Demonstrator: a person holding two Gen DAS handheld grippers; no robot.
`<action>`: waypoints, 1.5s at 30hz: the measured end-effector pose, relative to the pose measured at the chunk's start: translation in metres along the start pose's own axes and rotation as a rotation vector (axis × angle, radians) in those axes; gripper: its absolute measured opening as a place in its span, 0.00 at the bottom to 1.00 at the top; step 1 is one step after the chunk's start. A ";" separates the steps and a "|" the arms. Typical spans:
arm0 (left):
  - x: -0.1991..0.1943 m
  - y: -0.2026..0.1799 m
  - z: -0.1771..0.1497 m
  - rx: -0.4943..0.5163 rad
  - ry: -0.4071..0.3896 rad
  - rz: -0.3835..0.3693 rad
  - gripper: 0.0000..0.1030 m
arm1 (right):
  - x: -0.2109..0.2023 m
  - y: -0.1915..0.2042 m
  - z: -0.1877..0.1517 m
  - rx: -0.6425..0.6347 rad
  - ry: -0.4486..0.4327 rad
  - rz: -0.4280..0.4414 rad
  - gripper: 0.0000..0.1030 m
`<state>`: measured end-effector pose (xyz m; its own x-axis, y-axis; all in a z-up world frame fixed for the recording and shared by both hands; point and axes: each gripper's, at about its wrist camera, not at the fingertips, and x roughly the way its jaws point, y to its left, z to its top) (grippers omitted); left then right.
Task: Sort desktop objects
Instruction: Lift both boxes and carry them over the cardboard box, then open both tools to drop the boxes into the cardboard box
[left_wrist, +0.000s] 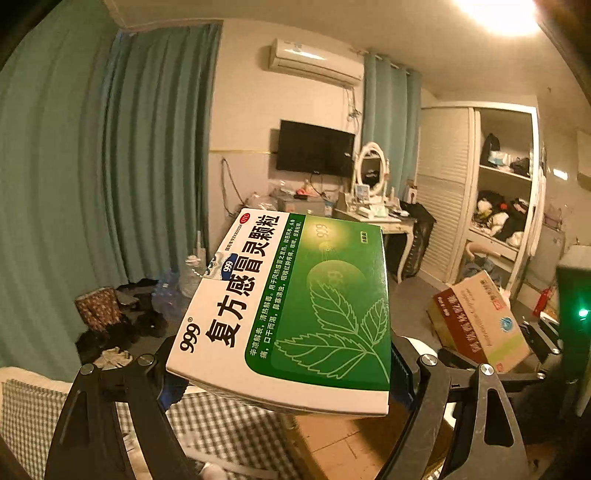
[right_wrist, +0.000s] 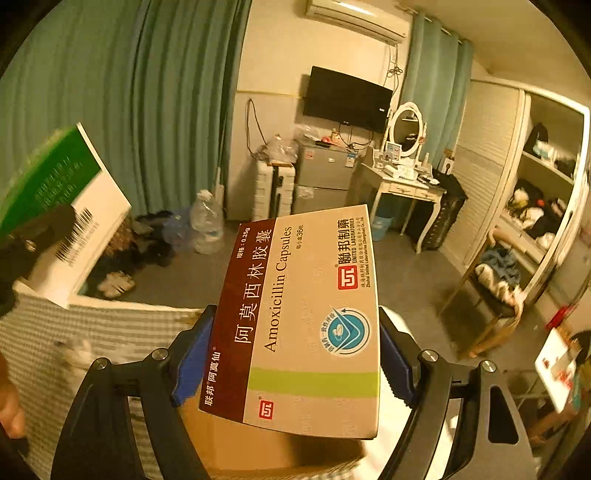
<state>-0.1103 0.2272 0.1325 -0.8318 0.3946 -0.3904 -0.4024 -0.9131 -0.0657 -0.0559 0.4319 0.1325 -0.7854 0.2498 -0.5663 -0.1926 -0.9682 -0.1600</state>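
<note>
Between my left pads: the green and white medicine box (left_wrist: 295, 314), printed face up, long side running away from me, lifted clear of everything below.
My left hand-held gripper (left_wrist: 284, 373): clamped on that box at its near end, blue pads pressing both long edges, pointing forward and a little downward.
Between my right pads: the beige and maroon amoxicillin box (right_wrist: 303, 325), face up, also raised in the air.
My right hand-held gripper (right_wrist: 295, 362): grasping the amoxicillin box by its two long sides near the close end, tipped somewhat more downward.
How the two sit: side by side; from the left camera the amoxicillin box shows off to the right, from the right camera the green box shows blurred at the left edge.
Below my hands: a brown cardboard box (right_wrist: 266, 446) and a checked cloth (left_wrist: 229, 435).
Further out: grey floor (right_wrist: 406, 266), teal curtains (left_wrist: 110, 147), a wall television (left_wrist: 316, 147), a white dressing table (right_wrist: 402, 184).
</note>
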 end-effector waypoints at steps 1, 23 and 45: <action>0.009 -0.001 -0.001 -0.007 0.013 -0.004 0.84 | 0.013 -0.004 -0.001 -0.002 0.008 -0.020 0.77; 0.145 -0.062 -0.126 0.093 0.391 -0.146 0.84 | 0.115 -0.011 -0.120 0.083 0.313 0.097 0.77; 0.145 -0.085 -0.134 0.100 0.498 -0.062 0.91 | 0.116 -0.016 -0.140 0.092 0.380 0.090 0.79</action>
<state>-0.1452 0.3487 -0.0417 -0.5315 0.3290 -0.7806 -0.5003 -0.8655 -0.0241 -0.0612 0.4786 -0.0436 -0.5317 0.1354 -0.8360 -0.1980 -0.9797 -0.0327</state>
